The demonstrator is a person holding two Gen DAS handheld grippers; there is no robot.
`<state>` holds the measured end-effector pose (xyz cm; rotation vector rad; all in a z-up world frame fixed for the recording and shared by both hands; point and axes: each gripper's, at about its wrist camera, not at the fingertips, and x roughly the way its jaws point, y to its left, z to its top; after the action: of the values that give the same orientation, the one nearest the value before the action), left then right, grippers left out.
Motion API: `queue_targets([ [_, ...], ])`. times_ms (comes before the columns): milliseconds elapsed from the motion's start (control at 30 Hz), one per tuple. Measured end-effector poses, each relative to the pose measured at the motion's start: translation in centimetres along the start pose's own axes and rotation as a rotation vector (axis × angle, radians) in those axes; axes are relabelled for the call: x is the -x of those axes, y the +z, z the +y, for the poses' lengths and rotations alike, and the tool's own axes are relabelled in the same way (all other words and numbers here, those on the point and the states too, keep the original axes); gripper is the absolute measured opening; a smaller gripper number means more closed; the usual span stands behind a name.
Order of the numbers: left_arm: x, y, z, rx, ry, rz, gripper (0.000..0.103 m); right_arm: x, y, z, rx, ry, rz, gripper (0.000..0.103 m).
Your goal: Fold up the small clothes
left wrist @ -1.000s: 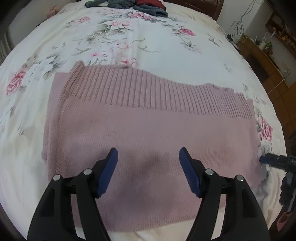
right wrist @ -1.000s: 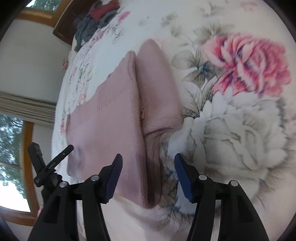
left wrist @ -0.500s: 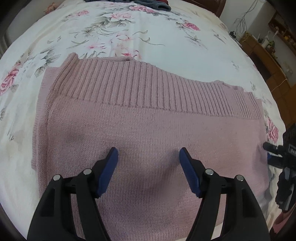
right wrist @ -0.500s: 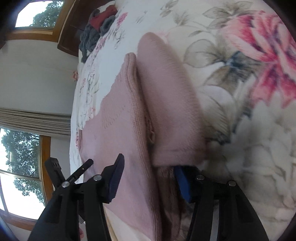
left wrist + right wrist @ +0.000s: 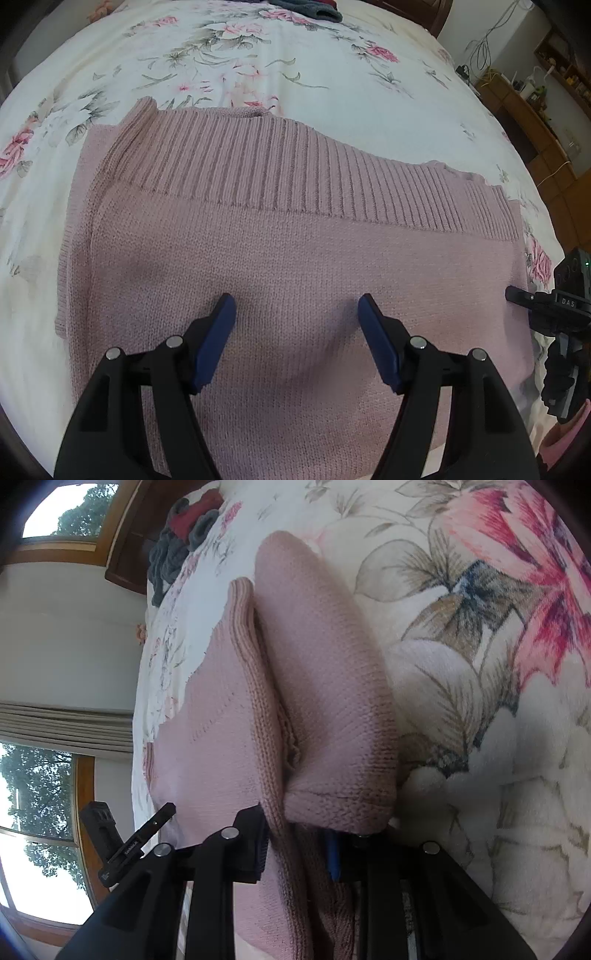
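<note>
While left gripper (image 5: 297,314) hangs agape over pink sweater (image 5: 295,236), right gripper (image 5: 295,843) pinches its edge (floral bedspread (image 5: 332,74) beneath).

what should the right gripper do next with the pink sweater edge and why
Probably close fully and lift. The right gripper already has the pink sweater edge between its fingers, while the left gripper hovers open over the middle, so carrying that side across looks like the next fold.

- sweater (image 5: 295,258): dusty pink knit, ribbed band along far edge
- bedspread (image 5: 332,92): white, pink roses, grey-green leaves
- left gripper (image 5: 297,317): black, blue pads
- right gripper (image 5: 295,843): black, blue pads
- clothes pile (image 5: 184,531): dark grey and red
- window frame (image 5: 83,794): brown wood
</note>
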<state>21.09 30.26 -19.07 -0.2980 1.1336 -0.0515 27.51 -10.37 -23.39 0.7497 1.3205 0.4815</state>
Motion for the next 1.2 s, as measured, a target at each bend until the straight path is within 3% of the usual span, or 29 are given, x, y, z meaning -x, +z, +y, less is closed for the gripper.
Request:
queue_targets([
  [333, 2.2, -0.1, 0.8, 0.06, -0.044, -0.009, 0.068, 0.3, 0.2, 1.3, -0.028, -0.051, -0.006, 0.022],
  [500, 4.5, -0.7, 1.7, 0.055, -0.059, -0.035, 0.068, 1.1, 0.3, 6.9, 0.094, -0.147, -0.035, 0.021],
  [600, 5.7, -0.7, 2.6, 0.072, -0.069, -0.054, 0.068, 0.7, -0.1, 12.3, 0.221, -0.195, -0.048, 0.021],
  [767, 7.0, -0.7, 4.1, 0.113, -0.083, -0.076, 0.068, -2.7, -2.0, 20.2, 0.435, -0.283, -0.021, 0.021],
  [867, 7.7, -0.7, 5.0, 0.137, -0.094, -0.089, 0.068, -5.6, -3.0, 23.0, 0.511, -0.326, 0.016, 0.021],
  [1100, 8.4, -0.5, 6.1, 0.168, -0.129, -0.098, 0.068, -11.6, -4.4, 24.3, 0.553, -0.396, 0.087, 0.022],
  [1200, 8.5, -0.4, 6.1, 0.182, -0.15, -0.099, 0.068, -13.2, -4.7, 24.1, 0.539, -0.384, 0.111, 0.03],
])
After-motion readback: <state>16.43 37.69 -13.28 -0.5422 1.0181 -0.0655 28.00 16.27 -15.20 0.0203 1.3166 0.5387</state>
